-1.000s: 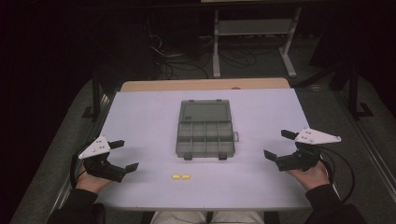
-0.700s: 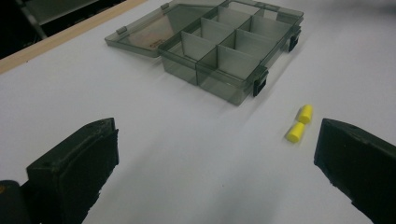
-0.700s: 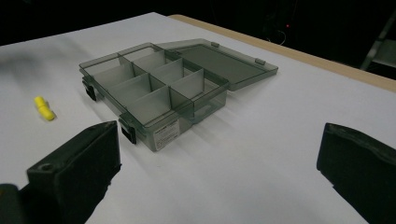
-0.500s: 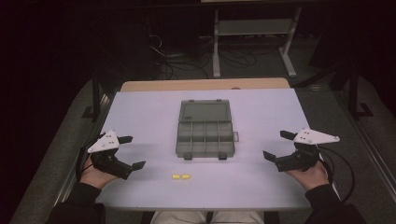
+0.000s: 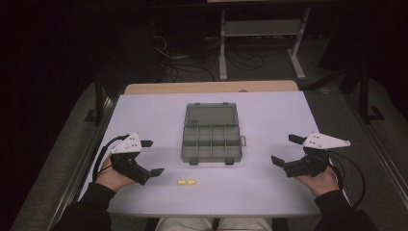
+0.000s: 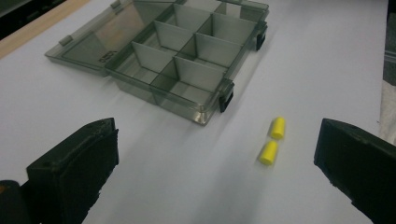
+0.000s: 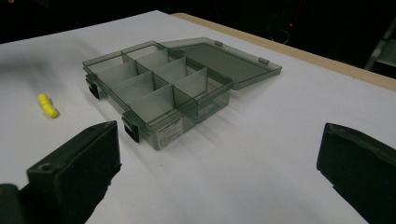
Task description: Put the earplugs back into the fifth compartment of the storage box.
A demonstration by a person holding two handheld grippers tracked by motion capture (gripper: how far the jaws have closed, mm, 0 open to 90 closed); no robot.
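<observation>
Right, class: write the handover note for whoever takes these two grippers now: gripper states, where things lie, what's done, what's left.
Left gripper: open, holding nothing, aimed at the two yellow plugs.
Right gripper: open, holding nothing, at the table's right side.
Plugs lie side by side on the table, in front of the organiser box.
Done: box lid lies open; the compartments look empty.
Left: probably pick up both plugs and drop them in a compartment.

Both grippers — left (image 5: 150, 157), right (image 5: 285, 150) — hover, fingers spread wide.
</observation>
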